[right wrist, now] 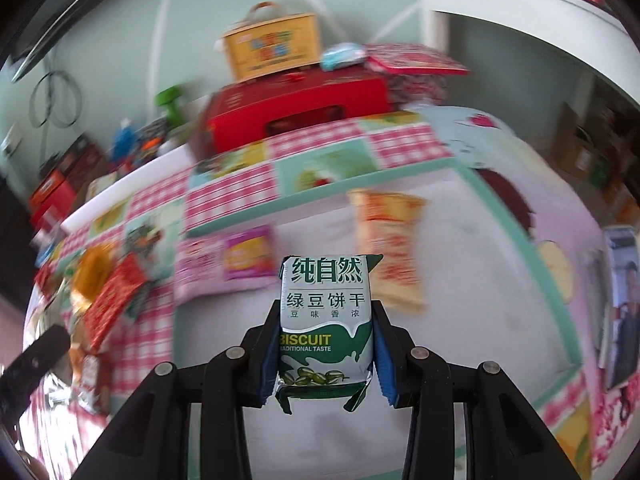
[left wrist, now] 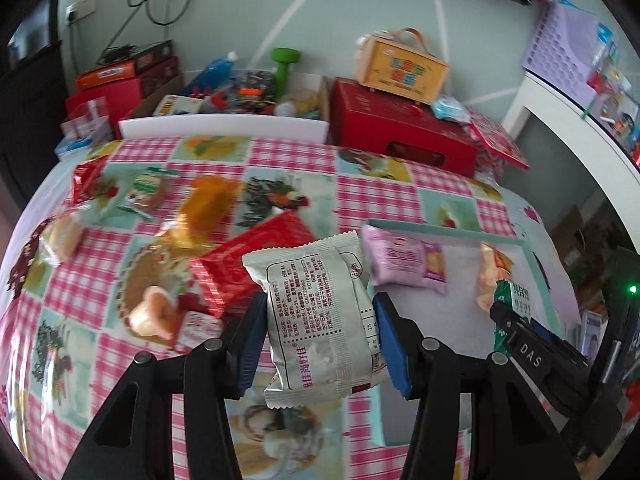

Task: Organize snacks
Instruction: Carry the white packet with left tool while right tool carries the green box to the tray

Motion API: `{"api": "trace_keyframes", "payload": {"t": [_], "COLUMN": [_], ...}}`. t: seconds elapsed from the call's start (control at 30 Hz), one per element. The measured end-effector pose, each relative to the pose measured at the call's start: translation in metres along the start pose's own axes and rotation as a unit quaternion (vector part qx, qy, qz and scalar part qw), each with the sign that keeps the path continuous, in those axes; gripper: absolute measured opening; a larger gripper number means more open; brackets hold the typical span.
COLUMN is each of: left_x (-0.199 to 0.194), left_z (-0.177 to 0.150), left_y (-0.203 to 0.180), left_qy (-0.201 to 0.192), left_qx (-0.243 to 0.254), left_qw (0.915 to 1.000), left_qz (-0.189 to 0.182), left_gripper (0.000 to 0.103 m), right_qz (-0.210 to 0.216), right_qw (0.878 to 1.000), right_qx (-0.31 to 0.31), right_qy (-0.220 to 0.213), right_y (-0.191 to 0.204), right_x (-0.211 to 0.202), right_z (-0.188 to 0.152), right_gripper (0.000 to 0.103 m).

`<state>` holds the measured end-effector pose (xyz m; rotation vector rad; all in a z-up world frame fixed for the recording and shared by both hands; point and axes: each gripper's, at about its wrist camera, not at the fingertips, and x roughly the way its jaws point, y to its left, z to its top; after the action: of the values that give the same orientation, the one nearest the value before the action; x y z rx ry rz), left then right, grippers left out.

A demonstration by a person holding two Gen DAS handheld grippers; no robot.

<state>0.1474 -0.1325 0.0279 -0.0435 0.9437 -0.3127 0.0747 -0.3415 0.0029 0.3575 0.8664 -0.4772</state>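
Above the checked tablecloth [left wrist: 288,168], the left gripper [left wrist: 320,344] is clamping a silver snack packet [left wrist: 320,316] between its blue pads [left wrist: 390,344]. The packet is showing its printed back and is standing roughly upright, with its lower crimped edge hanging below the pads.

Over the shallow tray with the teal rim [right wrist: 532,216], the right gripper [right wrist: 326,354] is gripping a green-and-white biscuit packet [right wrist: 326,320]. Both blue pads [right wrist: 382,360] are pressing on the packet's sides; the label is facing the camera and the packet is standing upright. In the left wrist view, the same gripper [left wrist: 520,336] is appearing at the right edge, with the green packet [left wrist: 510,300] protruding from it over the tray [left wrist: 452,234].

Inside the tray, a pink packet [right wrist: 224,264] is lying against the far rim, and an orange packet [right wrist: 390,248] is lying well apart from it toward the middle.

Left of the tray, further snacks are lying loose on the cloth: a red foil packet [left wrist: 256,264], a clear-wrapped yellow item [left wrist: 204,204] and a small pale pastry [left wrist: 154,312]. Behind the table, a red box [left wrist: 404,124] is carrying a yellow carry-case [left wrist: 402,70].
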Motion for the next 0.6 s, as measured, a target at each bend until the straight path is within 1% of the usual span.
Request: {"api": "trace_keyframes", "payload": {"t": [0.13,0.33,0.5,0.6], "left_x": [0.010,0.029,0.047,0.057], "left_z": [-0.002,-0.002,-0.004,-0.006], "left_y": [-0.024,-0.051,-0.067,-0.076], "left_qy": [0.010,0.007,0.005,0.000], "left_qx": [0.022,0.056,0.085,0.100], "left_qw": [0.9996,0.9979,0.9961,0.9944], "left_qz": [-0.015,-0.034,-0.025,-0.032], "left_gripper": [0.054,0.054,0.054,0.054], "right_qz": [-0.018,-0.034,-0.038,-0.043], "right_qw": [0.999,0.998,0.997,0.996], "right_qx": [0.026,0.053,0.068,0.077], "right_qy": [-0.009,-0.010,0.000,0.001], "right_y": [-0.027,-0.051,-0.065,-0.071], "right_x": [-0.001,0.007,0.019,0.024], "right_z": [0.005,0.009,0.008,0.009], "right_gripper": [0.042,0.042,0.042,0.042]}}
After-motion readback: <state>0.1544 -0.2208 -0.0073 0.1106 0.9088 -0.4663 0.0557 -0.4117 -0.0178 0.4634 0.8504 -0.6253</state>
